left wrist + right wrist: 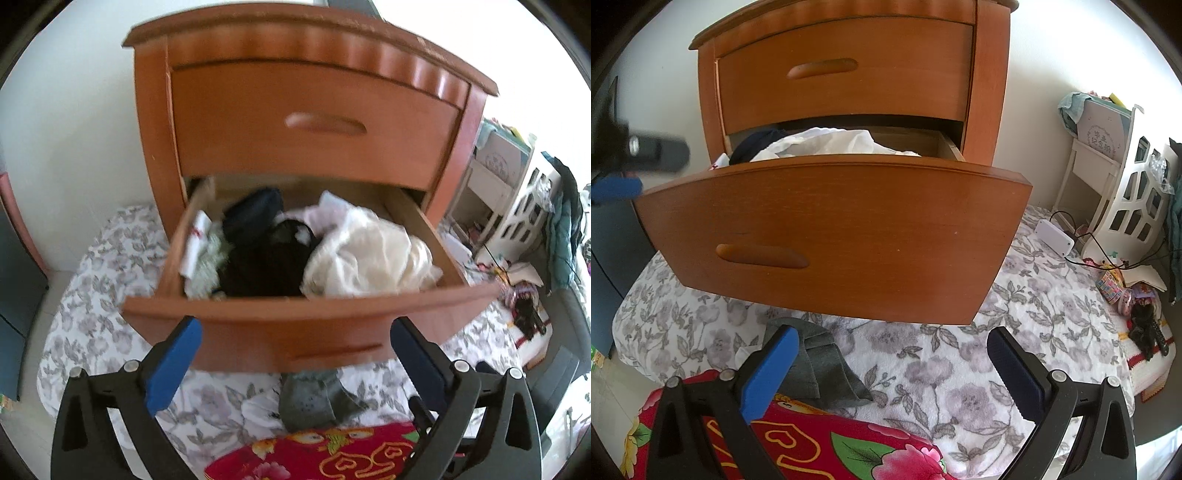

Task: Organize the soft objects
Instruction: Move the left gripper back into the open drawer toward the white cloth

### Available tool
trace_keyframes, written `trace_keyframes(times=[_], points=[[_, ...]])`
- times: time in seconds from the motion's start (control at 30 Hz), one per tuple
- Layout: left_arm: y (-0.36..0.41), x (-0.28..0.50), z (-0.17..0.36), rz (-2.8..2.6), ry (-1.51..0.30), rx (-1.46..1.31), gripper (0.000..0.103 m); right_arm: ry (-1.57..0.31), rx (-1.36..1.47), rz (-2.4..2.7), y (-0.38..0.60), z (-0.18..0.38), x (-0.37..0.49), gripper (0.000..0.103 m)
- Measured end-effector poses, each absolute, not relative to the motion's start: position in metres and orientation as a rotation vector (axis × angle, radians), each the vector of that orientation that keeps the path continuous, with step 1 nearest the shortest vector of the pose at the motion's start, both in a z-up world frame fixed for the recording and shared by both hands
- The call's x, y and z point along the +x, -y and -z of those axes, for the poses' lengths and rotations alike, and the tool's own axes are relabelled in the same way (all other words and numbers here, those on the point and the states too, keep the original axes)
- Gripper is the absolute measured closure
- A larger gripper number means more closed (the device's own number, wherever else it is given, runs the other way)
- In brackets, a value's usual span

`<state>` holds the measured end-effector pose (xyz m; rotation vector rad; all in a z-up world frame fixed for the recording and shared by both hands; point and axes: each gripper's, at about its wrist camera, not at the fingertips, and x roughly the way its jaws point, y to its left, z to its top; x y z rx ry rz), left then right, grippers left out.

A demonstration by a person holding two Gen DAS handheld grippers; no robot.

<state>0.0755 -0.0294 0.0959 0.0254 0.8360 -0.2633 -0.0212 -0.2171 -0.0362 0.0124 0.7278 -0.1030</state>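
Both the left tongs [295, 363] and right tongs [892, 373] stand apart, empty; the drawer [280, 325] is stuffed. Next probably calls for gripping the grey garment [827, 365] at lower centre.

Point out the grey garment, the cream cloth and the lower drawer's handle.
grey garment [827, 369]: right wrist view, middle of its folds.
cream cloth [365, 254]: left wrist view, centre of the bundle.
lower drawer's handle [761, 255]: right wrist view, middle of the grip.

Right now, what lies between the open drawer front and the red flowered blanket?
In both wrist views, a grey garment lies there on the floral sheet, below the drawer front and touching the red blanket.
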Motion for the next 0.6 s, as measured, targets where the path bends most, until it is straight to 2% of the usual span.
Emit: trace_keyframes(times=[0.37, 0.6], points=[[0.005, 0.119, -0.132, 0.186, -0.719, 0.012, 0.000, -0.729, 0.014, 0.100, 0.217, 0.036, -0.021, 0.000], [0.015, 0.154, -0.123, 0.191, -0.776, 0.116, 0.000, -0.733, 0.028, 0.092, 0.219, 0.037, -0.020, 0.000]])
